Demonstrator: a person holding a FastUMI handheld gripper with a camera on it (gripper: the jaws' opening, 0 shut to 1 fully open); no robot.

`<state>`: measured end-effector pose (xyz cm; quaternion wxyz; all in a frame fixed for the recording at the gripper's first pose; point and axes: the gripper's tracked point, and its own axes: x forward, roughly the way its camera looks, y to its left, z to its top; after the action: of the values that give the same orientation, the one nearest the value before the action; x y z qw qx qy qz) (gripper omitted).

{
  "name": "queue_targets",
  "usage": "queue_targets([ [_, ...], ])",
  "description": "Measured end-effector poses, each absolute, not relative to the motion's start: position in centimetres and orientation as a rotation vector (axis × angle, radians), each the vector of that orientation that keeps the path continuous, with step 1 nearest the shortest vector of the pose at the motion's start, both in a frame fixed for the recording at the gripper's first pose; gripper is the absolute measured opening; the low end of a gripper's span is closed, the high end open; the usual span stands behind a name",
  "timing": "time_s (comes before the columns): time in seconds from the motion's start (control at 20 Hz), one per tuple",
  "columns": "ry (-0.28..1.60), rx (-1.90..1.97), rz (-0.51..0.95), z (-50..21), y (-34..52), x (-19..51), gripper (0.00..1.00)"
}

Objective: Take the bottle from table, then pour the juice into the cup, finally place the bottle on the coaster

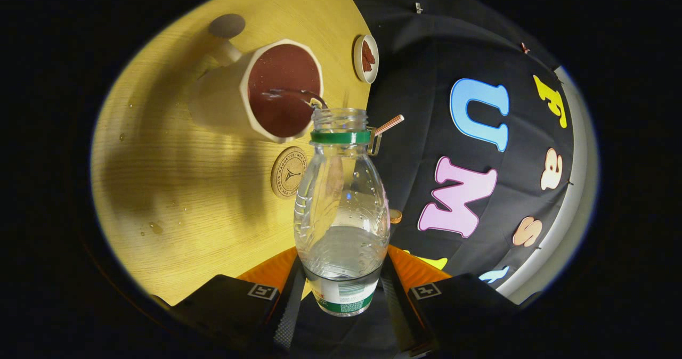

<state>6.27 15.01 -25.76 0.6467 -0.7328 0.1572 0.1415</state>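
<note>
A clear plastic bottle (341,204) with a green neck ring stands between my fingers, and my gripper (341,284) is shut on its lower body near the label. The bottle is tipped toward a cream faceted cup (256,90) with a dark red inside. A thin clear stream runs from the bottle's open mouth into the cup. A little liquid remains low in the bottle. A round cork coaster (288,171) lies on the wooden table (176,188) just below the cup, left of the bottle's shoulder.
A small round dish (365,58) with reddish pieces sits at the table's far edge by the black cloth wall. A striped straw (389,125) pokes out beside the bottle neck. A few droplets dot the table.
</note>
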Motion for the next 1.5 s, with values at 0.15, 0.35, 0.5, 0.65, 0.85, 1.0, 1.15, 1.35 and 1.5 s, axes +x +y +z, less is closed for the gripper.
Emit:
queue_targets([
  [0.15,0.347,-1.692,0.326,-25.7,14.8,6.3,0.75],
  [0.35,0.334,-1.719,0.314,-25.6,14.6,6.7,0.75],
  [0.5,0.319,-1.739,0.308,-25.3,14.7,7.0,0.75],
  [0.65,0.305,-1.761,0.309,-25.3,14.7,7.0,0.75],
  [0.85,0.295,-1.785,0.309,-25.4,14.6,7.0,0.75],
  [1.0,0.274,-1.818,0.311,-25.0,15.0,7.3,0.75],
  [1.15,0.267,-1.831,0.310,-25.1,14.6,7.3,0.75],
  [1.35,0.255,-1.855,0.312,-24.6,14.8,6.6,0.75],
  [1.5,0.234,-1.881,0.318,-24.2,15.3,6.7,0.75],
])
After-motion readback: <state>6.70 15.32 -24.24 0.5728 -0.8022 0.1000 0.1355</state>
